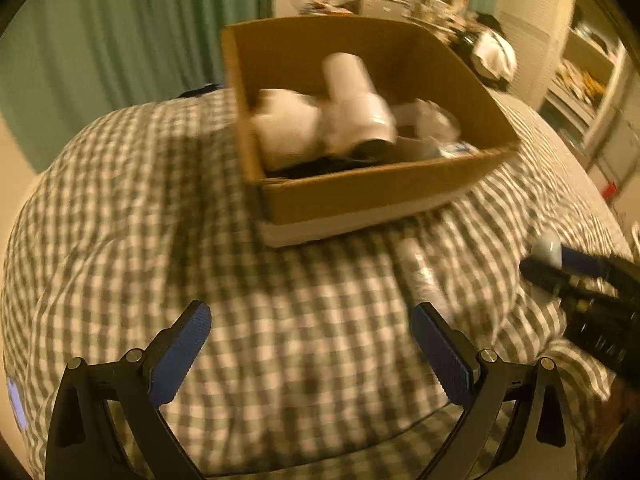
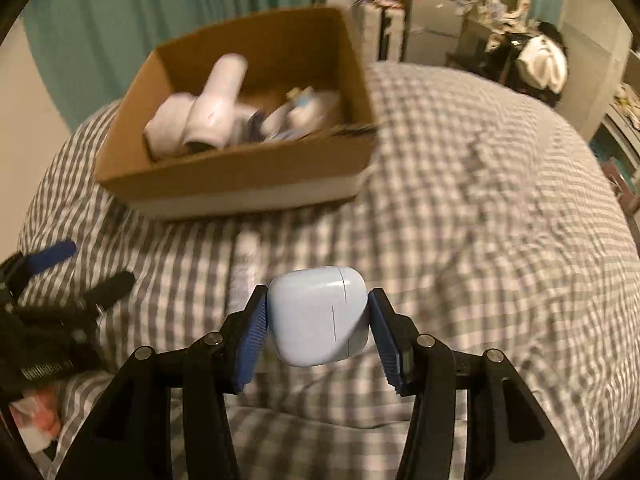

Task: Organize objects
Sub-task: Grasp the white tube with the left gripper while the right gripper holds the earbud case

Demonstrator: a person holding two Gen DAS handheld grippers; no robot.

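In the right wrist view, the cardboard box (image 2: 240, 176) sits on the bedspread (image 2: 480, 200) in the upper left of the frame with a hair dryer (image 2: 216, 108) inside it, the earbud case (image 2: 316, 316) lies lower centre between the right gripper (image 2: 318, 328) fingers, and the left gripper (image 2: 84, 276) is at the left edge.

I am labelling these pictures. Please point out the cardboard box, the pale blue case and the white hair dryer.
cardboard box (image 2: 224, 176): right wrist view, on its front wall.
pale blue case (image 2: 316, 316): right wrist view, on its front face.
white hair dryer (image 1: 356, 112): left wrist view, on its barrel.
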